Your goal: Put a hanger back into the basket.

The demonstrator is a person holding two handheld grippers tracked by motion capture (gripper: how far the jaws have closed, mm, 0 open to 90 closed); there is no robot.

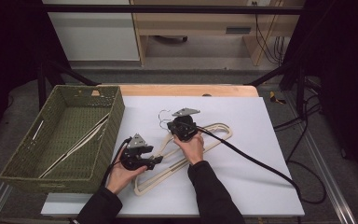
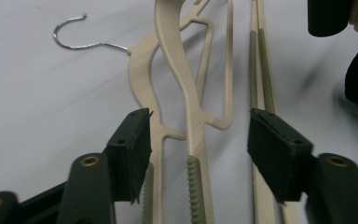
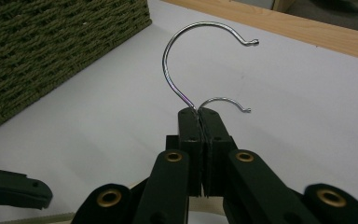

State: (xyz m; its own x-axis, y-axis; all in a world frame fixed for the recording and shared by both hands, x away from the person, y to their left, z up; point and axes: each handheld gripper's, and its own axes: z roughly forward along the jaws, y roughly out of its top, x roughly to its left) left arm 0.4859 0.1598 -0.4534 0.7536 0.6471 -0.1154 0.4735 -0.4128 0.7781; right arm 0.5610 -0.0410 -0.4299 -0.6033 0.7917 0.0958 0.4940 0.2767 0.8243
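At the near edge of the white table [image 1: 261,186], the left gripper [image 2: 198,154] stood wide open around the arms of two cream hangers [image 1: 186,158] lying stacked mid-table. Just beyond, the right gripper [image 3: 199,122] was clamped on a wire hook [image 3: 177,60]. A clean lift likely called for the left jaws to close on one hanger's arm alone, separating the pair. Farther left, the green woven basket [image 1: 116,116] already held what looked like two hangers [image 1: 81,140].
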